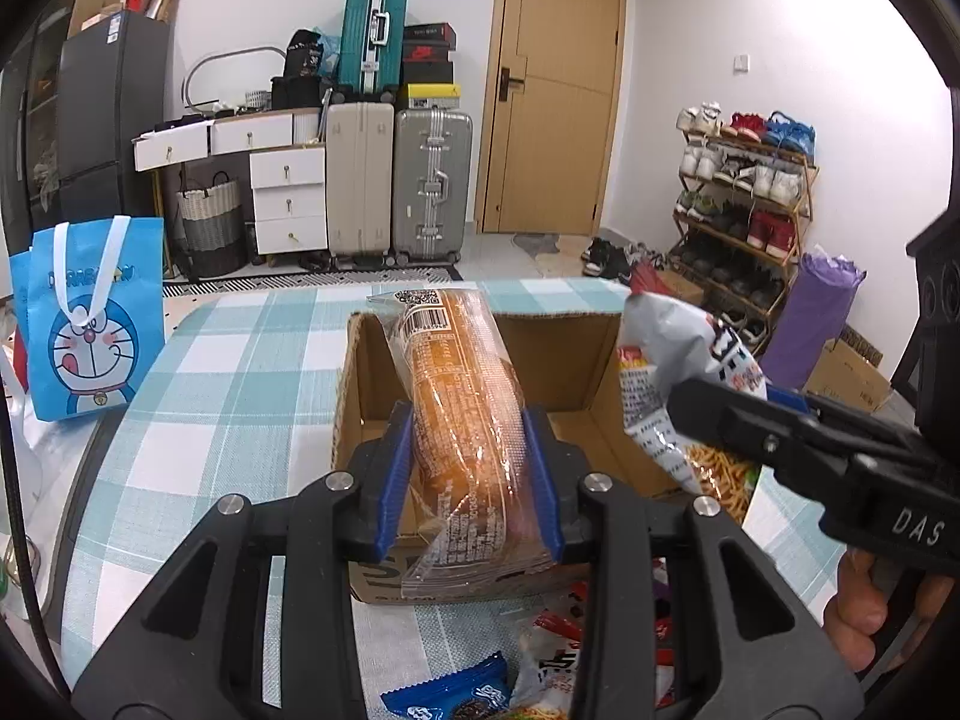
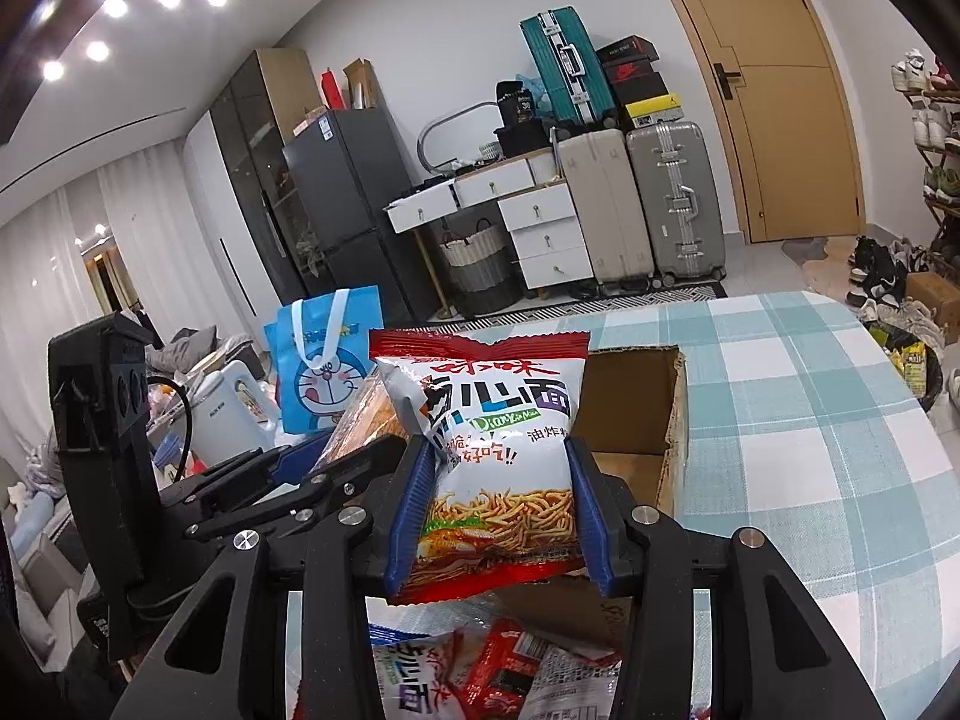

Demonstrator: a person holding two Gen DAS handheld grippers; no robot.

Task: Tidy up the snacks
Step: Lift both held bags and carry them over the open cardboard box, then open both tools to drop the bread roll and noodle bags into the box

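My left gripper [image 1: 471, 468] is shut on a long bread roll in a clear wrapper [image 1: 462, 414], held over the open cardboard box [image 1: 576, 360] on the checked table. My right gripper [image 2: 501, 504] is shut on a white and red noodle snack bag [image 2: 498, 438], held above the near edge of the same box [image 2: 636, 402]. In the left wrist view the right gripper [image 1: 720, 414] and its bag [image 1: 672, 372] show at the right of the box. Loose snack packets [image 2: 480, 672] lie on the table in front of the box, also in the left wrist view [image 1: 456, 696].
A blue Doraemon bag [image 1: 90, 318] stands at the table's left edge. A white kettle [image 2: 228, 414] sits beyond it. Suitcases [image 1: 396, 180], drawers and a shoe rack [image 1: 744, 204] line the far wall. The checked tablecloth [image 2: 810, 420] spreads to the right of the box.
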